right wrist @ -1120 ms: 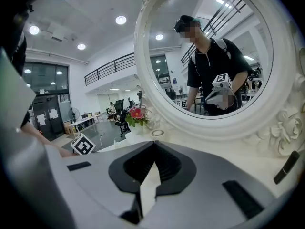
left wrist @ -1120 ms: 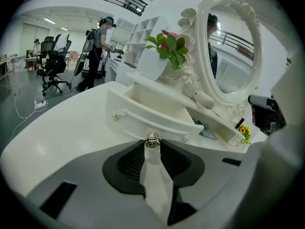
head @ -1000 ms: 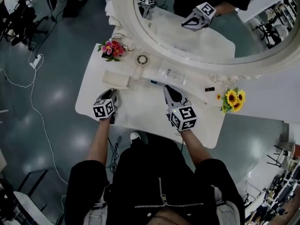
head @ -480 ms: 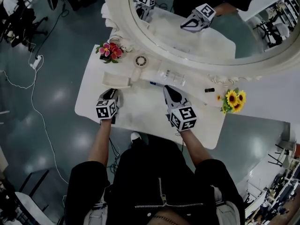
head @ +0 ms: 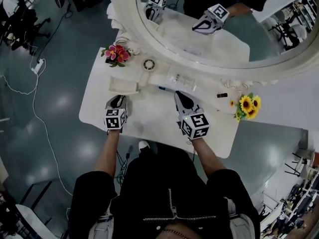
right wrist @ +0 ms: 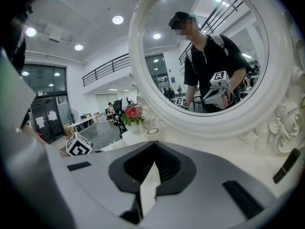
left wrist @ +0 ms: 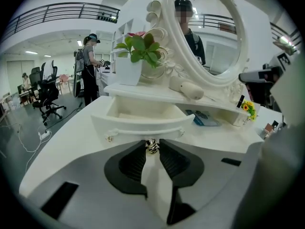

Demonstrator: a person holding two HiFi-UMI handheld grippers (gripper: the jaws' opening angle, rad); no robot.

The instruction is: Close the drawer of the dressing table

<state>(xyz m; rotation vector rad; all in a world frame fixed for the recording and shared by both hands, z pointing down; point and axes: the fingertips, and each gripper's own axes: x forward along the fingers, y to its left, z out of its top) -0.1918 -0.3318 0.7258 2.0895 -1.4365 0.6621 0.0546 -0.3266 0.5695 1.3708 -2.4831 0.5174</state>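
Bench of the dressing table carries an open drawer at its left end, with a pot of pink flowers behind it. Left tool, its jaws just closing, pinches the drawer's metal knob. Right tool, clenched and empty, faces the mirror, well apart from the drawer.

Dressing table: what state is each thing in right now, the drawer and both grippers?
drawer: open, pulled out.
drawer knob: gripped between the left gripper's jaw tips.
left gripper: jaws have just been closing and now sit on the drawer knob.
right gripper: jaws together, nothing between them.
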